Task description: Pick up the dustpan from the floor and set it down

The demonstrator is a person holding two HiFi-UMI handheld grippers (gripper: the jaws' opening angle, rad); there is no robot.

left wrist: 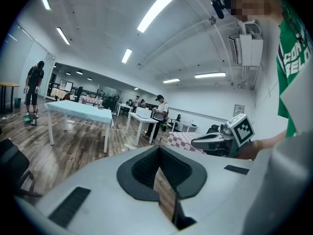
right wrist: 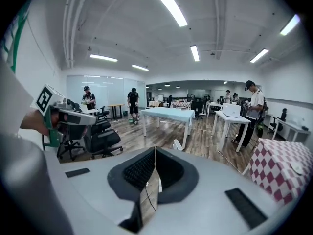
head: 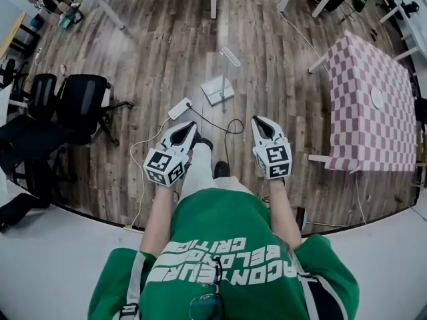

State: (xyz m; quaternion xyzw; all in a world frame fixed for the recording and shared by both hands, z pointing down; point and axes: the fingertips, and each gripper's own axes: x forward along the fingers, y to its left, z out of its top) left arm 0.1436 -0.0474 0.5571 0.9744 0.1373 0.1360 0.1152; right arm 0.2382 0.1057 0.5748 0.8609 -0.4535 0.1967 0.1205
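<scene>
Holding the white two-jaw left gripper point(head: 189, 127) and matching right gripper point(head: 261, 122) pinched shut, empty. Can spot the white plastic long-handled dustpan point(head: 218, 89) at 12 o'clock on the brown wood-plank floor point(head: 160, 52), well apart.

left arm point(head: 159, 213) and right arm point(head: 285, 209) reach forward side by side. left gripper point(head: 189, 127) and right gripper point(head: 259, 121) point ahead and slightly down, apart from each other, each with jaws pressed together, nothing between.
</scene>
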